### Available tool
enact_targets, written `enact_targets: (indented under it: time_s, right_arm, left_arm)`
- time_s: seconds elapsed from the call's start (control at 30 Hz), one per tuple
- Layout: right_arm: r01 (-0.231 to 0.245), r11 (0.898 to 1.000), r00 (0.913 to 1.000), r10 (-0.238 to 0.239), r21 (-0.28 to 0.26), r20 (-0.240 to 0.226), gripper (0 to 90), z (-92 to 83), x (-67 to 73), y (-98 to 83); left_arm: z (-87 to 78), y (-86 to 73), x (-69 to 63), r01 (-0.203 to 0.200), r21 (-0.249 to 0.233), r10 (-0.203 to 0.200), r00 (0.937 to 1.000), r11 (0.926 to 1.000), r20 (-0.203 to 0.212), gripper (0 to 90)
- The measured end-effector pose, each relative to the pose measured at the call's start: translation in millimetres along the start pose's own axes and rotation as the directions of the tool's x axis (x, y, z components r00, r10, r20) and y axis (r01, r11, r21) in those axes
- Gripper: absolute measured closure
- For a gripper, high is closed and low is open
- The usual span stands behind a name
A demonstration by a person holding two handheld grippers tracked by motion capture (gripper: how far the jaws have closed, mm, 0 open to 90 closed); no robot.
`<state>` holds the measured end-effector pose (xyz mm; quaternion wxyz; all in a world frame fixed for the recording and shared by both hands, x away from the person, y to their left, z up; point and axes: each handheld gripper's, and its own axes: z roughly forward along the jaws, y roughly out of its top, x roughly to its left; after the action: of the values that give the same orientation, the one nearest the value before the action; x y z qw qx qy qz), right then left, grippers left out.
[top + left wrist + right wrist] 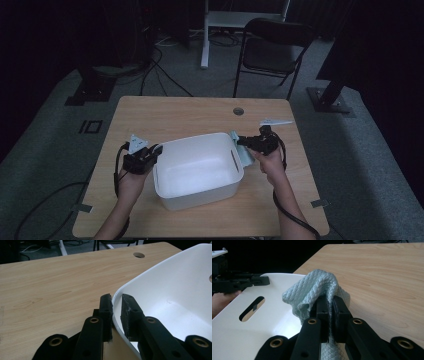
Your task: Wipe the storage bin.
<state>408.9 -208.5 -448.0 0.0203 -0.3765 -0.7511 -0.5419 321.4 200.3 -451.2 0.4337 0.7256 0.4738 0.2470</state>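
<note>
Wooden table (165,112) bears white tub (197,170), chair (272,50) beyond.

A white plastic tub (197,170) with slotted handle holes sits upright and empty in the middle of the counter (165,112). A pale green quilted cloth (317,287) lies bunched against the tub's right rim, draped over the outside of that wall.

Dim lab — cables (160,75), rig stands (327,97)

Tub (197,170) mid-table (165,112), cloth (243,152) over its right rim, chair (272,47) behind table.
</note>
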Motion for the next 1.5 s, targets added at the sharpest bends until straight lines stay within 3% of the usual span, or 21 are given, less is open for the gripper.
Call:
enact_targets:
  time_s: [0.17,0.33,0.47,1.0,1.23,1.5]
  right_arm:
    - [-0.007,0.999,0.9994,0.005,0.053,0.035,85.7,13.2,-6.8,-10.5]
    - [-0.001,0.997,0.9991,-0.002,0.075,0.043,85.7,13.3,-6.7,-8.8]
    - [-0.007,1.0,1.0,0.008,0.026,-0.005,85.7,4.7,-6.0,-3.2]
    - [-0.048,0.995,0.9985,0.045,0.085,0.031,85.6,23.6,-19.2,-12.8]
    - [-0.044,0.998,0.9973,0.041,0.044,0.061,85.6,12.3,-17.5,-13.2]
    - [-0.037,0.999,0.9969,0.036,0.004,0.069,85.5,-15.6,-14.4,-25.2]
  left_arm:
    - [0.1,0.0,-0.4,0.003,-0.001,-0.003,1.0,1.0,-0.002,79.8]
    - [0.1,-0.1,0.0,0.002,-0.001,-0.002,1.0,1.0,0.001,79.8]
    - [0.3,0.1,-0.2,0.001,0.0,-0.001,1.0,1.0,0.002,79.8]
    - [0.6,-0.3,-0.5,0.007,-0.003,-0.007,1.0,1.0,0.001,79.6]
    - [0.2,-0.8,-0.3,0.01,-0.005,-0.01,1.0,0.9999,0.001,79.6]
    - [0.1,-1.4,-0.8,0.017,-0.012,-0.017,0.9999,0.9998,-0.001,79.5]
